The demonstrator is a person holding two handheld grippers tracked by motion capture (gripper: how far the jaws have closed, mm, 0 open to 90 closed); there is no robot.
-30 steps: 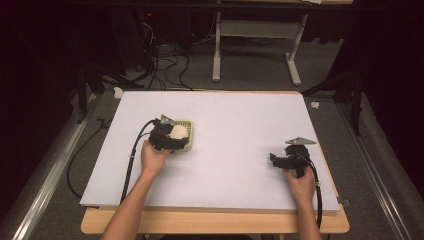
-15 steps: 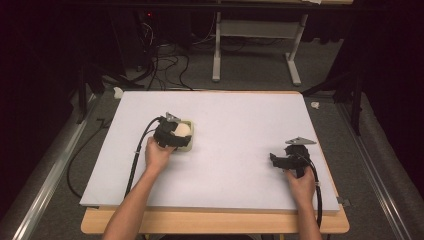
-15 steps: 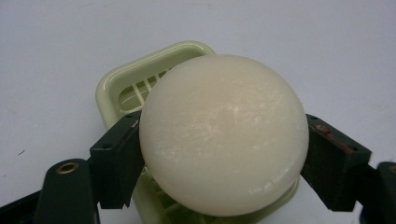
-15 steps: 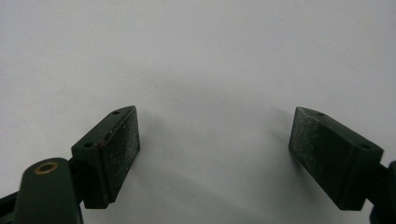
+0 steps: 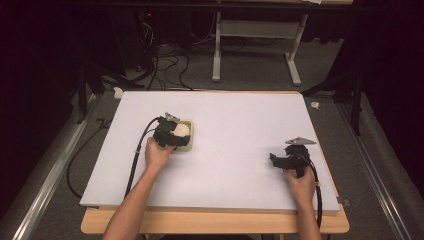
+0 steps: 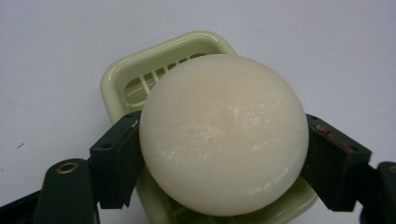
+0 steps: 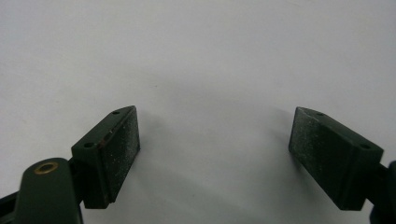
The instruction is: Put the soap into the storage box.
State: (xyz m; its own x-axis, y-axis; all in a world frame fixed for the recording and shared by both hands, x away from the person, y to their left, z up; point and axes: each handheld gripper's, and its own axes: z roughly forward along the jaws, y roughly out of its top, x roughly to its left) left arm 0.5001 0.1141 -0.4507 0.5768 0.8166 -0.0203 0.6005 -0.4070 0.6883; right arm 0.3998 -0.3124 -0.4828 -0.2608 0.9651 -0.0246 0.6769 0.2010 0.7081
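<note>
**Soap held over dish, left side**

I've got the round cream-white soap bar (image 6: 223,135) clamped between the left gripper (image 6: 223,158) jaws, one pad on each side of its widest part. It sits directly above the pale green slatted plastic soap dish (image 6: 140,77), flat face toward the camera; can't tell if its underside touches the slats. The dish is on the left part of the white table board (image 5: 240,125). Right gripper (image 7: 214,154) is well apart, jaws wide, holding nothing. My read: next move is straight down, left hand only.
</note>
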